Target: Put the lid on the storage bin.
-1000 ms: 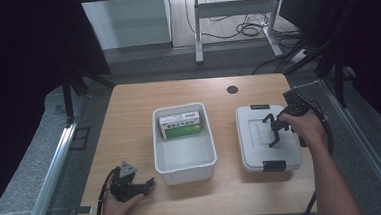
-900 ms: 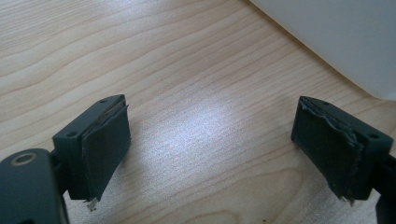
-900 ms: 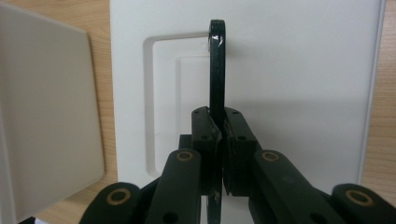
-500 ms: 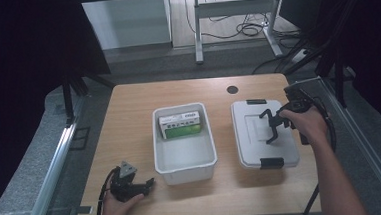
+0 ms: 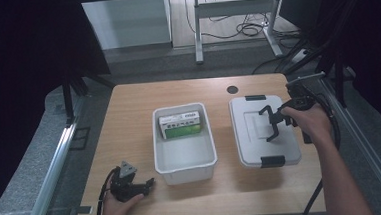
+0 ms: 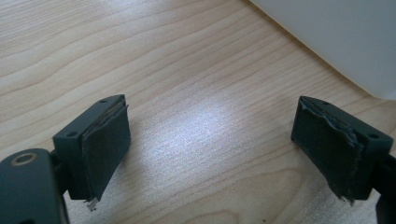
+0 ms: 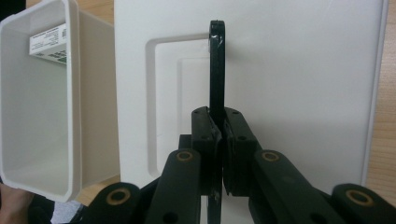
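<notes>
Black against pale plastic: right hand-held gripper (image 7: 219, 121) clamped on a thin black strip (image 7: 216, 65), jaws pressed together with the strip edge-on between them and reaching out past their tips. Directly beneath, a flat white lid (image 7: 303, 70) with a shallow recessed panel; whether strip and lid touch, impossible to tell. From above, same right hand-held gripper (image 5: 272, 125) held in the right hand (image 5: 307, 123) over the middle of the lid (image 5: 251, 144), at the right side of the wooden desk (image 5: 129, 126). Two dark latches on the lid, one at the far edge (image 5: 254, 97), one at the near edge (image 5: 272, 160).

Just beside the lid, toward the desk's middle, an open white bin (image 5: 185, 170), not touching it. Inside, against the far wall, a green-and-white box (image 5: 180, 125). Also visible along the right jaws: bin (image 7: 74, 93) with the box (image 7: 46, 44) in its far end.

Well apart from all that, at the front left corner: left hand-held gripper (image 5: 148, 182) lying on the desk under the left hand (image 5: 117, 207), aimed at the bin. Jaws of the left hand-held gripper (image 6: 212, 140) wide apart, nothing but bare wood (image 6: 187, 70) between them, bin wall close ahead.

Near the far edge, a small dark round hole (image 5: 232, 89)
</notes>
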The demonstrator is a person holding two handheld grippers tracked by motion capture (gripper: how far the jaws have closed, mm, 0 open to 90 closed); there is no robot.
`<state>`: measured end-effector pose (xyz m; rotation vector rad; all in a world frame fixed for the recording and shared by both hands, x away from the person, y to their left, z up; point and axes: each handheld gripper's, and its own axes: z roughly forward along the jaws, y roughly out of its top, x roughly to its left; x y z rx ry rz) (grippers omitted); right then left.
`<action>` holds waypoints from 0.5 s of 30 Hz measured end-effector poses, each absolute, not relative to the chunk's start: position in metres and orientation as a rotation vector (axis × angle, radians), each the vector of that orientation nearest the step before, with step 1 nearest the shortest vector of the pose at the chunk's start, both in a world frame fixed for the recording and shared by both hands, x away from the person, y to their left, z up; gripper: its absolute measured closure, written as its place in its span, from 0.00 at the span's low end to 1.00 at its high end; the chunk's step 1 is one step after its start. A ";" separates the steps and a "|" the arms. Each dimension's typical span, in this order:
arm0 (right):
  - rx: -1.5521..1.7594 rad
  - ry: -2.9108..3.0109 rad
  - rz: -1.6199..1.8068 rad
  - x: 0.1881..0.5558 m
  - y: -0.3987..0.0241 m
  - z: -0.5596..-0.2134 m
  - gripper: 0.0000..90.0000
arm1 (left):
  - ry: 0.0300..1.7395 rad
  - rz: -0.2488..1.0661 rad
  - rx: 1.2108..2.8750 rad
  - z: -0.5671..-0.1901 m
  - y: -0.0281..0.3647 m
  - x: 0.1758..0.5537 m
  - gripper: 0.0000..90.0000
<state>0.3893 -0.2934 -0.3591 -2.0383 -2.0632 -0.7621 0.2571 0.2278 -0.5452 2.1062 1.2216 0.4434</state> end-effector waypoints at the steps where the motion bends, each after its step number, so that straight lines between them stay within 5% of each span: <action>1: -2.035 -2.066 -0.764 0.389 -0.293 -0.359 0.94 | 1.221 0.443 2.106 -0.545 0.228 0.257 0.13; 15: -1.983 -2.089 -0.805 0.380 -0.284 -0.340 0.95 | 1.222 0.443 2.107 -0.545 0.228 0.257 0.13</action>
